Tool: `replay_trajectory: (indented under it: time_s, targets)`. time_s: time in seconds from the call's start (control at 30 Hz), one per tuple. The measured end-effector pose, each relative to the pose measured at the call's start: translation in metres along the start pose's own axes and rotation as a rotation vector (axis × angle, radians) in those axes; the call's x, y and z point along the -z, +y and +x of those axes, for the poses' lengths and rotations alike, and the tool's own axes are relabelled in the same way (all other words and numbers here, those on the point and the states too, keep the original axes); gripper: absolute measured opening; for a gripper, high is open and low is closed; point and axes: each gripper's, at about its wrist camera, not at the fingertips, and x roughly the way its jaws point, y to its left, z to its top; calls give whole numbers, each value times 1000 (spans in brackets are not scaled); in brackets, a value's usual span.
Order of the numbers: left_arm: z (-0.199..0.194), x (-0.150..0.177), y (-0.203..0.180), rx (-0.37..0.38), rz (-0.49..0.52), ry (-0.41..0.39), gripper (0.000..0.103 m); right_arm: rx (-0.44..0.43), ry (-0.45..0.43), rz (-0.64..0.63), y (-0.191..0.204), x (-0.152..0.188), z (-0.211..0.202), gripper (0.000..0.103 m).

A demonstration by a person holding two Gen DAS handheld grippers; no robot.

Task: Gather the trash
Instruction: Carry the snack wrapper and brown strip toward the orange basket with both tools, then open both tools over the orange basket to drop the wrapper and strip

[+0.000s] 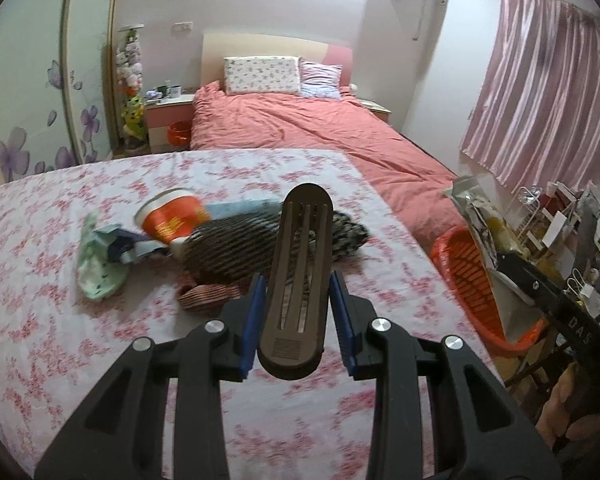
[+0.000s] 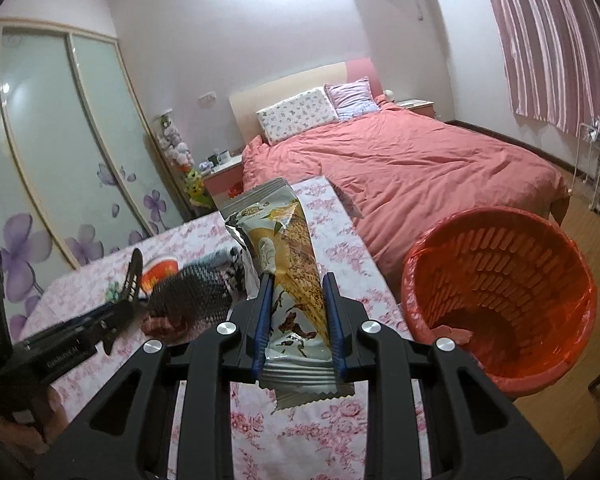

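Holding the snack wrapper (image 2: 288, 280) lengthwise between nearly closed jaws, your right gripper (image 2: 296, 320) was nearer the orange bin (image 2: 500, 280), right of its fingers; your left gripper (image 1: 298, 320) clamped a brown slotted piece (image 1: 300, 272).

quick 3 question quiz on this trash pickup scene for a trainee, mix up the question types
1. True or false: the right claw is shut on a snack wrapper.
2. What does the left claw hold? A) paper cup B) brown slotted plastic piece C) sock
3. Fill in: the orange bin stands on the floor between the flowered table and the ____.

Key
1. True.
2. B, the brown slotted piece; the red paper cup lies on the table.
3. Bed.
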Motion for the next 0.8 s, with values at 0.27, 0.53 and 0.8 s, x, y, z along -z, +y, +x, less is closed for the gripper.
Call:
replay_trajectory:
  time_s: [0.27,0.53,0.8]
  targets:
    - [12,-16,-42,76,27,8,33,101,-78,32,-36,-26,-22,25]
    - [35,-18,-102,169,96,50,33,198,-87,89,-78,-19,-31,25]
    - [64,-13,-179,282,185,82,33,292,-118,125,-121,-17,-37,25]
